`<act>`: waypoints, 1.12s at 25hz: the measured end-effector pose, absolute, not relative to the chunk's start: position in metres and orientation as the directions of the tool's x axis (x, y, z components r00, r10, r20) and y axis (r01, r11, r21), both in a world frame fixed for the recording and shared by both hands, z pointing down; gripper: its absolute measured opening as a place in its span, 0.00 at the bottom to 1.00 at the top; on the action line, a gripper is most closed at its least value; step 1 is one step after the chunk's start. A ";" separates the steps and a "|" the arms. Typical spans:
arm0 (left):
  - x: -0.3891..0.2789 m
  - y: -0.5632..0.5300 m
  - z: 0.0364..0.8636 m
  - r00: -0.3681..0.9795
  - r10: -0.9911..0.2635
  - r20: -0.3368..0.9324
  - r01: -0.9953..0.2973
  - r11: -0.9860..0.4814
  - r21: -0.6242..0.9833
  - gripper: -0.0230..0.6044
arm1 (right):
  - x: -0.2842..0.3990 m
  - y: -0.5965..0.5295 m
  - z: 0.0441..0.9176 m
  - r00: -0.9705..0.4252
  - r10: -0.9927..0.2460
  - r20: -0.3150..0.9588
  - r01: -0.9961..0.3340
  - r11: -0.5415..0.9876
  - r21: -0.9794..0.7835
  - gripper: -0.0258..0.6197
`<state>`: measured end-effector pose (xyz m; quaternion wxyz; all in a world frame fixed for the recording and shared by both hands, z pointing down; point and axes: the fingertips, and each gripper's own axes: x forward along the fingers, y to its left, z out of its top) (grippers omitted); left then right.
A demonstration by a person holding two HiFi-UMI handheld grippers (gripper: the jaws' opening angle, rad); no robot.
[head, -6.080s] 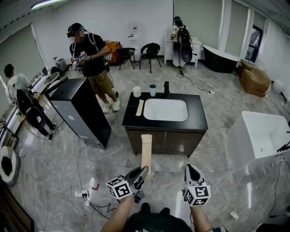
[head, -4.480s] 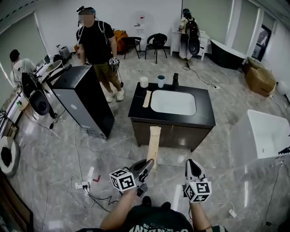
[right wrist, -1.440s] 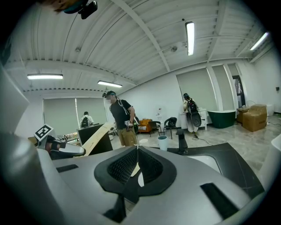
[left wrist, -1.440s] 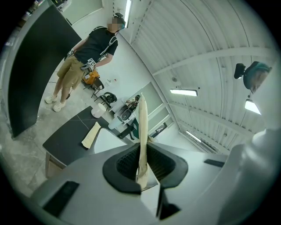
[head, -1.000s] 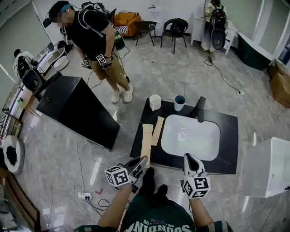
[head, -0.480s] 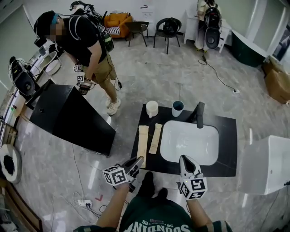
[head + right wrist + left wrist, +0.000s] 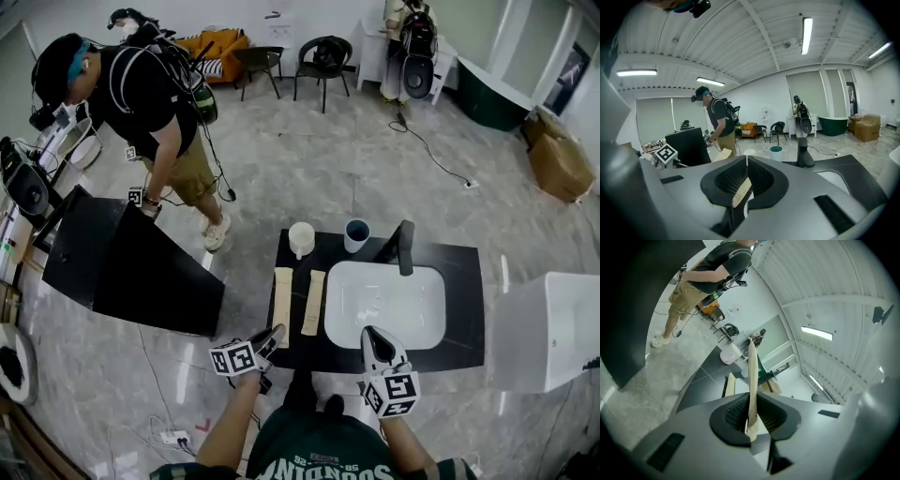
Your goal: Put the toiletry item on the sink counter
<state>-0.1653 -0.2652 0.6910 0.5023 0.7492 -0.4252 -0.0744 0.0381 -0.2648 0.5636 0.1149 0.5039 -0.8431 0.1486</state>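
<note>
A long flat tan box (image 7: 282, 300) is pinched at its near end by my left gripper (image 7: 270, 336). It reaches out over the left part of the black sink counter (image 7: 466, 323); whether it touches the top I cannot tell. In the left gripper view the tan box (image 7: 752, 366) stands edge-on between the pads, with the left gripper (image 7: 751, 406) shut on it. A second tan box (image 7: 312, 302) lies on the counter just to the right, beside the white basin (image 7: 384, 305). My right gripper (image 7: 369, 335) hovers at the counter's near edge, its jaws together and nothing held; in its own view the right gripper (image 7: 746, 161) looks closed.
A white cup (image 7: 301, 238), a teal cup (image 7: 356, 234) and a black faucet (image 7: 405, 247) stand along the counter's far edge. At the left, a person (image 7: 141, 103) bends over a black cabinet (image 7: 131, 272). A white tub (image 7: 548, 328) stands at the right. Chairs line the back wall.
I have come closer to the counter. The left gripper moved forward and down, bringing the tan box alongside the one lying there. The person at the left moved to the black cabinet.
</note>
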 end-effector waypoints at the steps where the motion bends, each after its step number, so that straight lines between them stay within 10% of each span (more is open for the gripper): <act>1: -0.165 -0.270 0.697 0.632 -0.702 0.328 -0.562 -0.124 0.818 0.11 | 0.037 -0.267 0.565 -0.461 -0.816 0.348 -0.886 0.444 -0.134 0.11; 28: -0.166 -0.326 0.818 0.556 -0.547 0.625 -0.709 0.080 0.701 0.12 | 0.029 -0.302 0.592 -0.347 -0.839 0.419 -0.937 0.330 -0.115 0.11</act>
